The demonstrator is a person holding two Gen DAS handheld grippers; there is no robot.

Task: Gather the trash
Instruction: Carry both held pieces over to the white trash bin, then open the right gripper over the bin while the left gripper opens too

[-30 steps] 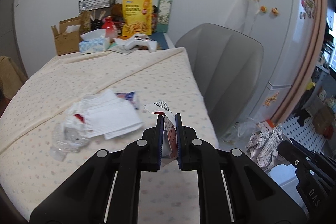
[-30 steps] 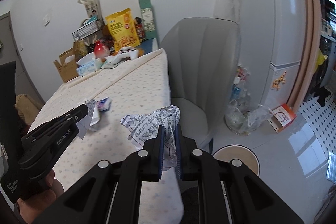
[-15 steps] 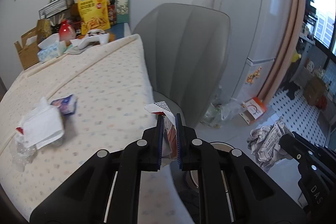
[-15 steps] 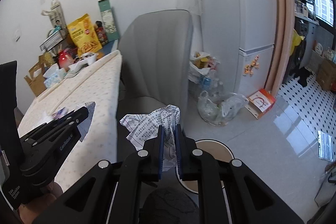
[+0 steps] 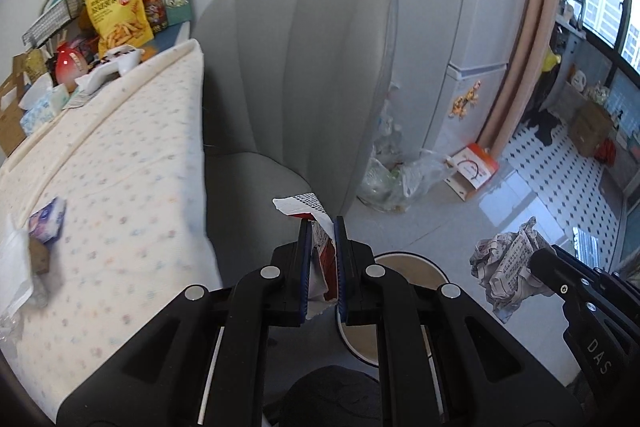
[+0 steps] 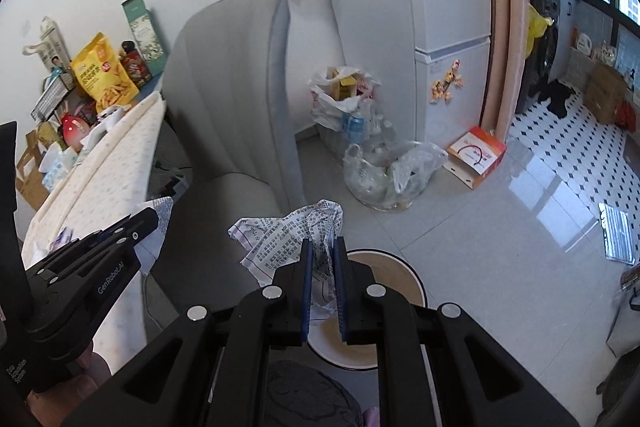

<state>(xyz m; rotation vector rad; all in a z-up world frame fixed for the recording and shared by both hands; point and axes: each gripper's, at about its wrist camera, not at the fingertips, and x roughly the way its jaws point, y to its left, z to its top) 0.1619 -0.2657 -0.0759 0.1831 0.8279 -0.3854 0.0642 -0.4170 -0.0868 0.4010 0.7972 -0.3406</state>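
Both grippers have swung from over the table (image 5: pixel 120 155) toward the floor beside the grey chair (image 5: pixel 296 75), each carrying its load unchanged. Left gripper (image 5: pixel 322 259): jaws nearly closed, pinching a torn red-and-white wrapper (image 5: pixel 316 227) that stands up between the pads. Right gripper (image 6: pixel 322 267): jaws likewise nearly closed on a crumpled printed paper (image 6: pixel 288 235), most of which bulges out to the left of the pads. A round bin (image 6: pixel 384 279) with a pale interior lies on the floor just below and beyond both sets of fingertips. Both items appear light, soft and easily deformed; a pinch on any fold should suffice, and each will probably drop slowly and may drift on release. Further scraps (image 5: pixel 44 227) remain on the table at left.
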